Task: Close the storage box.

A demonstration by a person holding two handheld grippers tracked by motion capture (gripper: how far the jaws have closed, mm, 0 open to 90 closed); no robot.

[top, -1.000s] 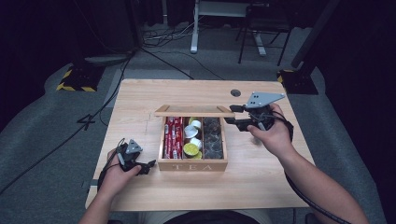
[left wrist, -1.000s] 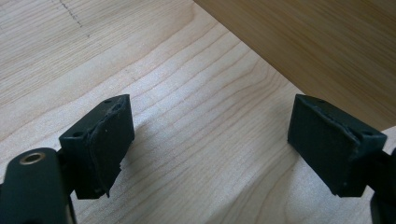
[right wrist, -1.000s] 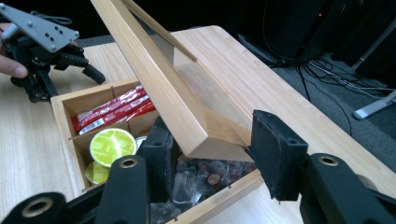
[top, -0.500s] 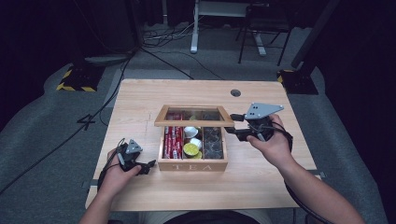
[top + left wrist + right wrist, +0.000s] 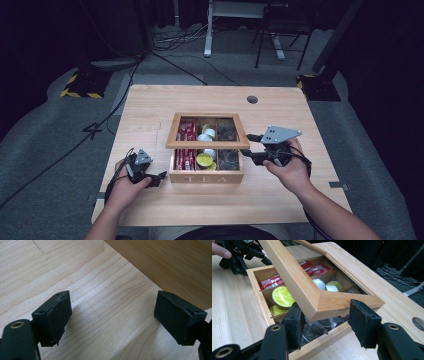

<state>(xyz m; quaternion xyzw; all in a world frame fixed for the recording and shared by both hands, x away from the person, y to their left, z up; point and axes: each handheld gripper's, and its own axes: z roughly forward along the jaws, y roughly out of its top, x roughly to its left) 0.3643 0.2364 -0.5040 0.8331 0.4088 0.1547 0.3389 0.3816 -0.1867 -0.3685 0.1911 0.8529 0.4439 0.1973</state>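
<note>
Lid (image 5: 312, 293) corner between right claw (image 5: 324, 322) pads.

The light wooden table (image 5: 150, 107) (one round cable hole (image 5: 252, 99) near its far edge) stands on grey carpet (image 5: 45, 145) in a dark room, with black cables (image 5: 175, 47), a white desk frame (image 5: 207, 30) and yellow-black striped bases (image 5: 80, 85) behind it.

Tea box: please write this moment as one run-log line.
tea box lid half open, tilted | right tongs just opening, lid corner between them, contact unclear | left tongs open, empty, beside tea box
</note>
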